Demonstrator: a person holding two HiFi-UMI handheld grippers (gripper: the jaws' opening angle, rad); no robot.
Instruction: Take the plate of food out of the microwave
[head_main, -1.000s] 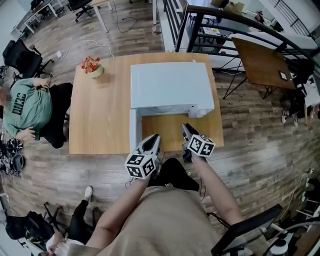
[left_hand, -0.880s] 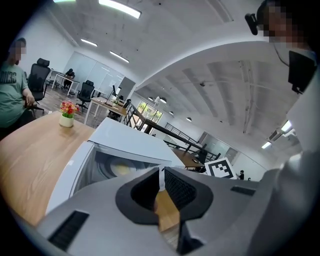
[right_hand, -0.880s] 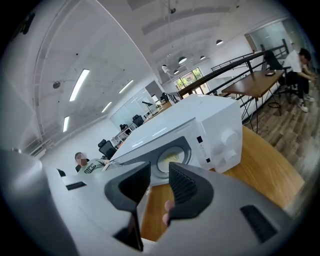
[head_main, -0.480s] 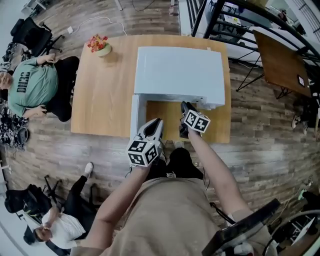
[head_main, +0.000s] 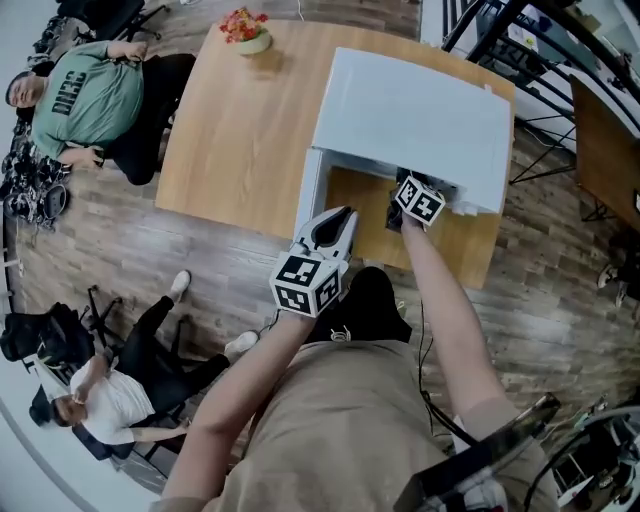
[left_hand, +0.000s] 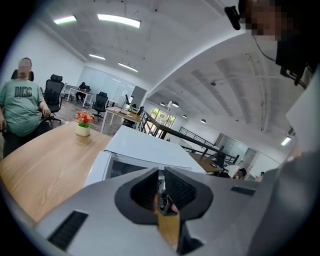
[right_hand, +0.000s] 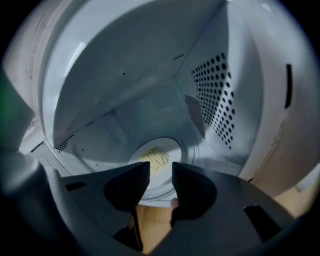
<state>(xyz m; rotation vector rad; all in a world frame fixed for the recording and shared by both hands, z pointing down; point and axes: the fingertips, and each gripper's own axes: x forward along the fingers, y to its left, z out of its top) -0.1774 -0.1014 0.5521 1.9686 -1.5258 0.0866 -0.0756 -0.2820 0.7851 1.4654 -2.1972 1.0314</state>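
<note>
- Jaws of the right gripper (right_hand: 161, 172) stand a little apart with nothing between them. The tips sit at the mouth of the white microwave oven (right_hand: 125, 70), aimed down toward its floor.
- Straight beyond the gap lies the round white plate (right_hand: 172, 149) with a small heap of pale yellow noodles (right_hand: 153, 159). It sits flat on the cavity floor, towards the front, and its near edge is hidden behind the jaws.
- Judged from this, the step in hand is the reach for the rim. The present gap looks wide enough for a thin rim, so go in low, with one jaw under the near edge and the other over it, clear of the noodles.
- Close firmly before lifting. A plate held by one edge will likely droop, so keep it level and draw it straight out, just above the floor.
- Mind the perforated side wall (right_hand: 216, 95) on the right, which is close on that side.
- The left gripper (left_hand: 161, 176) hangs outside beside the open white door (head_main: 306, 200), jaws nearly together and empty. It could steady the free rim once the plate clears the opening.
- The light wooden table (head_main: 240, 130) in front of the oven offers a place to set the plate down.
</note>
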